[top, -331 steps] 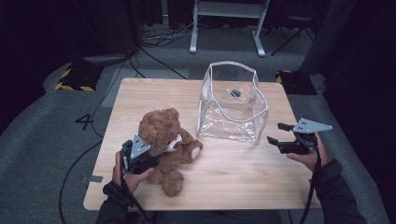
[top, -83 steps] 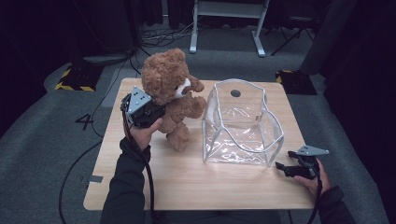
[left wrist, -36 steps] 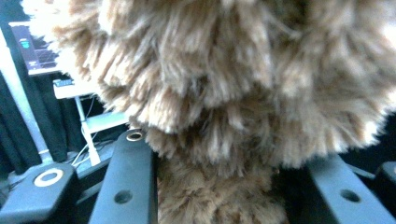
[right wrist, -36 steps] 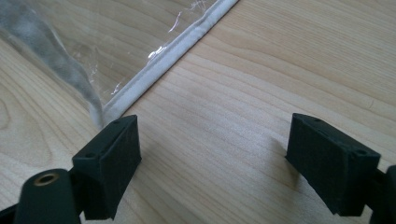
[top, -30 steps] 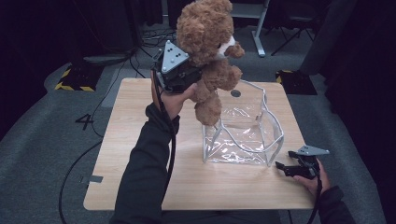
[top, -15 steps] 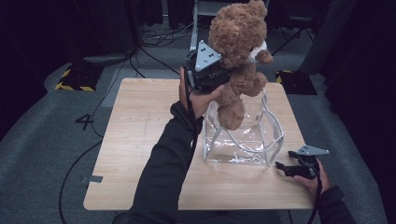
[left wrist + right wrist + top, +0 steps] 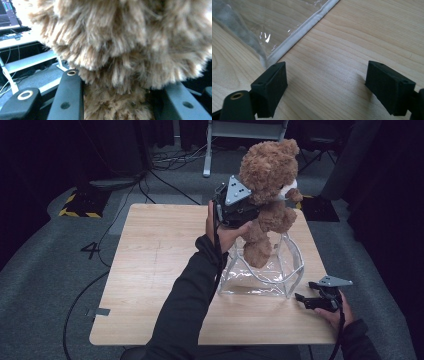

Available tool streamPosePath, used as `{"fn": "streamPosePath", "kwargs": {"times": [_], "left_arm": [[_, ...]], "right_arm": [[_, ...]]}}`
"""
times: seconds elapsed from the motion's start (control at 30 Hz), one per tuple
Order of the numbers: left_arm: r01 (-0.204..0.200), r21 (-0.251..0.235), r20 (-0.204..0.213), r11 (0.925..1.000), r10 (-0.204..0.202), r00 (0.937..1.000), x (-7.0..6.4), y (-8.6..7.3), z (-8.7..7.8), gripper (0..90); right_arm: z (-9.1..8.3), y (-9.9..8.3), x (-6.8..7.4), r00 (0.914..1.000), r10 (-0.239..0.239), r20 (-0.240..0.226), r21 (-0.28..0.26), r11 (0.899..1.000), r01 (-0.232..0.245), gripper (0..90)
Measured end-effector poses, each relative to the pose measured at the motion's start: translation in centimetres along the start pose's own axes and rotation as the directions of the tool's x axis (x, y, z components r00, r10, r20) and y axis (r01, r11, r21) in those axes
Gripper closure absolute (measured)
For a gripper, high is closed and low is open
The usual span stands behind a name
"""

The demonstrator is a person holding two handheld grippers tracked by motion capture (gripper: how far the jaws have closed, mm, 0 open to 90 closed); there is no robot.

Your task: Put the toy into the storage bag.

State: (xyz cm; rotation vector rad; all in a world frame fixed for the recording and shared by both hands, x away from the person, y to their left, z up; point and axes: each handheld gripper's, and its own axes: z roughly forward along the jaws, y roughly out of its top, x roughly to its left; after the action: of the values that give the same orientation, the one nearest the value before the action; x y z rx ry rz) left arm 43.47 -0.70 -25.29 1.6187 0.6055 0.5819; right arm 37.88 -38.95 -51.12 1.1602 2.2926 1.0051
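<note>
I hold the bear [image 7: 267, 195] in my left gripper [image 7: 239, 209], jaws clamped on its furry body, and it hangs above the open clear bag [image 7: 265, 270] with its feet near the rim. To do this well, I think I should centre the legs over the mouth, lower straight down and let go only once it sits inside. My right gripper [image 7: 312, 300] rests wide open and empty on the table [image 7: 150, 270] just beside the bag's corner, ready to steady it. The bear is brown, shaggy and soft.
</note>
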Motion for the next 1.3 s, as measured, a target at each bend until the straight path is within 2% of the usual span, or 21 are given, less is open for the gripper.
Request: {"fn": "streamPosePath", "kwargs": {"times": [0.1, 0.2, 0.33, 0.43, 0.63, 0.7, 0.77, 0.8, 0.93, 1.07, 1.17, 1.3], "left_arm": [[0.009, -0.011, 0.005, 0.9999, -0.009, 0.9999, 0.2, -0.3, -0.4, 60.1], [-0.001, -0.020, 0.001, 0.9998, 0.001, 1.0000, 0.1, -0.1, -1.1, 60.1], [-0.051, 0.018, -0.034, 0.9985, 0.052, 0.9981, -0.2, -0.4, -1.8, 60.0], [-0.046, 0.032, -0.046, 0.9985, 0.047, 0.9978, 0.1, -1.1, -2.0, 59.9], [-0.043, 0.085, -0.058, 0.9954, 0.048, 0.9972, 0.9, -2.8, -1.4, 59.7], [-0.024, 0.087, -0.051, 0.9959, 0.028, 0.9983, 1.2, -3.2, -1.2, 59.6], [-0.028, 0.082, -0.035, 0.9962, 0.031, 0.9989, 1.1, -3.4, -1.1, 59.2], [-0.039, 0.085, -0.021, 0.9956, 0.041, 0.9990, 0.9, -3.4, -1.0, 59.2], [-0.093, 0.099, -0.011, 0.9907, 0.095, 0.9954, -0.6, -3.2, -0.5, 58.6], [-0.099, 0.099, 0.029, 0.9902, 0.096, 0.9949, -1.4, -3.0, -0.3, 58.3], [-0.101, 0.136, 0.005, 0.9856, 0.101, 0.9948, -1.4, -3.4, 0.6, 58.0], [-0.077, 0.167, -0.001, 0.9829, 0.078, 0.9970, -0.5, -4.4, 1.5, 57.8]], "right_arm": [[0.0, 0.0, 0.0, 1.0000, 0.001, 0.000, 0.000, 1.000, -0.001, 17.4], [0.0, 0.0, 0.0, 1.0000, 0.000, 0.000, 0.000, 1.000, 0.000, 17.4], [0.0, 0.0, 0.0, 1.0000, 0.000, 0.000, 0.000, 1.000, 0.000, 17.4], [0.0, 0.0, 0.0, 1.0000, 0.001, 0.000, 0.001, 1.000, -0.001, 17.4], [0.0, 0.0, 0.0, 1.0000, 0.001, 0.000, 0.001, 1.000, -0.001, 17.4], [0.0, 0.0, 0.0, 1.0000, 0.001, 0.000, 0.001, 1.000, -0.001, 17.4], [0.0, 0.0, 0.0, 1.0000, 0.001, 0.000, 0.001, 1.000, -0.001, 17.5], [0.0, 0.0, 0.0, 1.0000, 0.001, 0.000, 0.001, 1.000, -0.001, 17.5], [0.0, 0.0, 0.0, 1.0000, 0.001, -0.001, 0.001, 1.000, -0.001, 17.4], [0.0, 0.0, 0.0, 1.0000, 0.001, -0.001, 0.001, 1.000, -0.001, 17.4], [0.0, 0.0, 0.0, 1.0000, 0.001, -0.001, 0.001, 1.000, -0.001, 17.4], [0.0, 0.0, 0.0, 1.0000, 0.000, 0.000, 0.000, 1.000, 0.000, 17.4]]}}
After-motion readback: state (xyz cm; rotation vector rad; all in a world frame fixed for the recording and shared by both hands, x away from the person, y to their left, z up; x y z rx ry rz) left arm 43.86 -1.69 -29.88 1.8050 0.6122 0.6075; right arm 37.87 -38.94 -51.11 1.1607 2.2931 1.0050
